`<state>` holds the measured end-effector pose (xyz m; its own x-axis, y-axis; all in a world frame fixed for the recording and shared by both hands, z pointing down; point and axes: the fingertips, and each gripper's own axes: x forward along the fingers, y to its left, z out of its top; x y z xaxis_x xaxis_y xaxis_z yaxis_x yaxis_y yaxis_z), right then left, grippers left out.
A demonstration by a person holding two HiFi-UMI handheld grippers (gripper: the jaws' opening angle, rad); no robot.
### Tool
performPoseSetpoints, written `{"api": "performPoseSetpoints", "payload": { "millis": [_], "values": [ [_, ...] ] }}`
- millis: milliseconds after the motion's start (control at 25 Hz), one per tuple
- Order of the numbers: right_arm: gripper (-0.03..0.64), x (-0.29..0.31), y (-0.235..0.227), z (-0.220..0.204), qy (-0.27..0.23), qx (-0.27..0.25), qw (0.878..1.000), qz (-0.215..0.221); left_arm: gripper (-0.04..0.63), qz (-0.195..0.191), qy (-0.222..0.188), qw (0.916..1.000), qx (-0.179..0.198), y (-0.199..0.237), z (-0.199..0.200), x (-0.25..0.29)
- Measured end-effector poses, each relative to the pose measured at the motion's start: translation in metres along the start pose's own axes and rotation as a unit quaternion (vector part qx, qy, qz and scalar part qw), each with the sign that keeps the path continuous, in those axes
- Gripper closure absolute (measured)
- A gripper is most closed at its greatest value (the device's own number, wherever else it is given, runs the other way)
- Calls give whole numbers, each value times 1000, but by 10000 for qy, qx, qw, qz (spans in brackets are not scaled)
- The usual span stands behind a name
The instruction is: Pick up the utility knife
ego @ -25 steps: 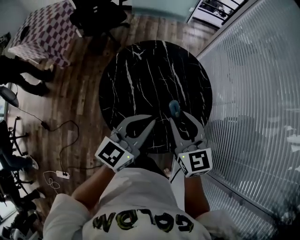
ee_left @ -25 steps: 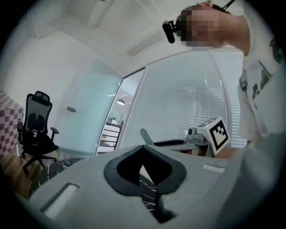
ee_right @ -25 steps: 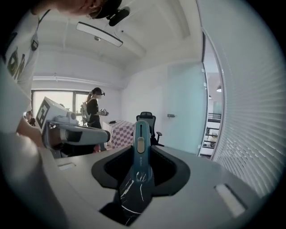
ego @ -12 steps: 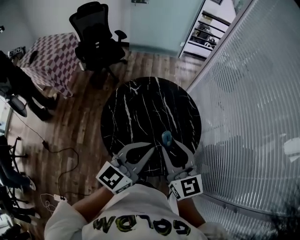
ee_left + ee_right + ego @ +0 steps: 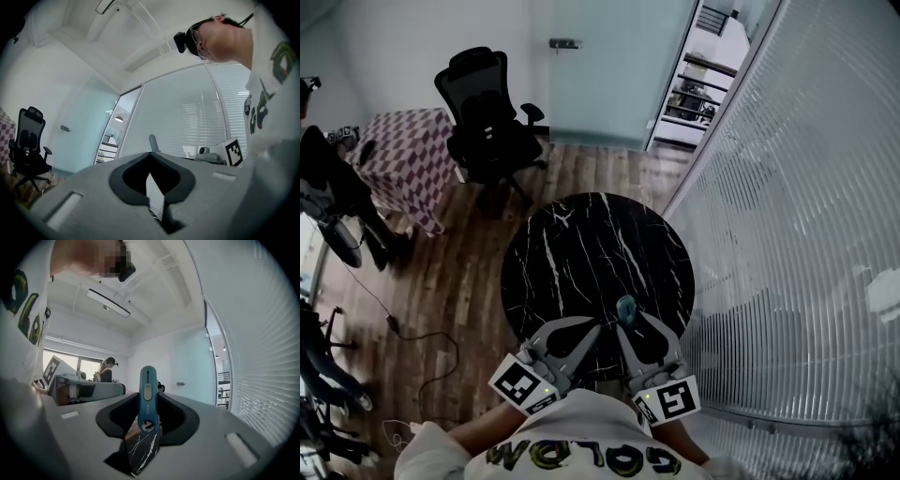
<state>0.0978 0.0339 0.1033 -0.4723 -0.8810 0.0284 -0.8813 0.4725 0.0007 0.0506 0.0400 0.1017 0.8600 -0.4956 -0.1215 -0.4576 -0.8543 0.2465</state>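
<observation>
The teal utility knife [image 5: 626, 307] stands upright between the jaws of my right gripper [image 5: 624, 325], which is shut on it above the near edge of the round black marble table [image 5: 581, 248]. In the right gripper view the knife [image 5: 147, 380] sticks up past the jaw tips of the right gripper [image 5: 148, 401], slider facing the camera. My left gripper [image 5: 596, 325] hovers just left of it, jaws together with nothing between them. In the left gripper view the left gripper [image 5: 151, 155] shows only a thin slit, and the knife's tip [image 5: 153, 142] pokes up behind it.
A black office chair [image 5: 487, 112] and a checkered table [image 5: 408, 159] stand at the back left. A slatted glass wall [image 5: 787, 234] runs along the right. Cables [image 5: 422, 337] lie on the wooden floor at left. A person [image 5: 107, 370] stands far off.
Both grippers have risen together off the table with the knife still in the right one. The head view has tilted up, showing more of the room.
</observation>
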Motion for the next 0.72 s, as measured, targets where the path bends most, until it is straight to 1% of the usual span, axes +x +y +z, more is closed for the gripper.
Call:
{"api": "performPoseSetpoints", "payload": {
  "millis": [400,720],
  "values": [
    [485,1,2,7,-99,-12,9999,-16,592,-88,7,10000,2,-3,4,2],
    [485,2,1,3,-107,1,9999,-22,592,1,59,10000,-40,3,-2,-1]
  ]
}}
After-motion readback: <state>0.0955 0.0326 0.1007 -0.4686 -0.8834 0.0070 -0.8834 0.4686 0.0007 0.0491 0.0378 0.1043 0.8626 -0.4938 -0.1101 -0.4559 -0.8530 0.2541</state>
